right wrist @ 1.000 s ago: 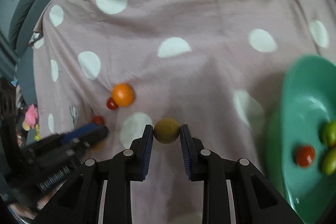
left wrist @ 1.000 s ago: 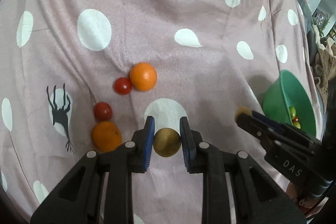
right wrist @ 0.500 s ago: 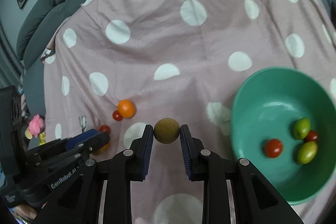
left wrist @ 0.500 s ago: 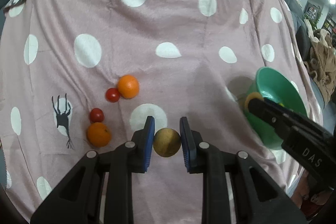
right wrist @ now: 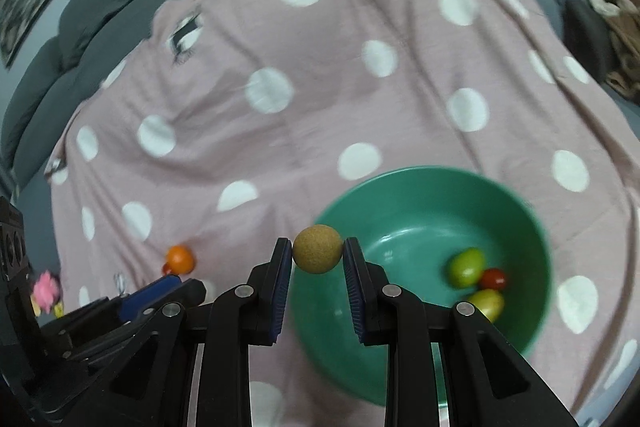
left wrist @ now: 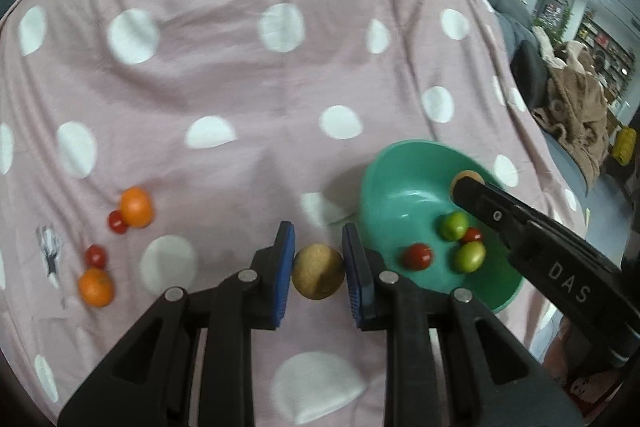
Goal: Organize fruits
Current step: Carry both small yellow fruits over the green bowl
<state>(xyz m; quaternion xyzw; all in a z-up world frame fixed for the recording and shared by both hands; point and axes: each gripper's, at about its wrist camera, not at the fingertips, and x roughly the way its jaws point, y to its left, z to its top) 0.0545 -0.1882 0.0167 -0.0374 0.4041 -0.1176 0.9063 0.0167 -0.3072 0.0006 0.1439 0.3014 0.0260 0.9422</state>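
While I carry one round tan fruit in each tool, both are close to the green bowl [right wrist: 520, 211]. My left gripper [left wrist: 318, 269] is squeezed narrow on a tan fruit [left wrist: 318, 277], with a blue pad pressing each side so it cannot roll out. It hangs above the spotty pink blanket [left wrist: 240, 87], just beside the near rim of the bowl. My right gripper [right wrist: 318, 255] pinches a second tan fruit [right wrist: 318, 254] the same way. In the left view that one shows above the inside of the bowl, by its far rim. I think that fruit is nearly ready to drop.

The bowl sits on the blanket and holds two green fruits [left wrist: 454, 225], a big tomato [left wrist: 417, 255] and a small tomato [left wrist: 472, 235]. They rest low in the bowl because the sides slope down.

Two oranges [left wrist: 137, 207] and two little tomatoes [left wrist: 96, 255] wait on the blanket, well apart from the bowl. I guess they go in later.
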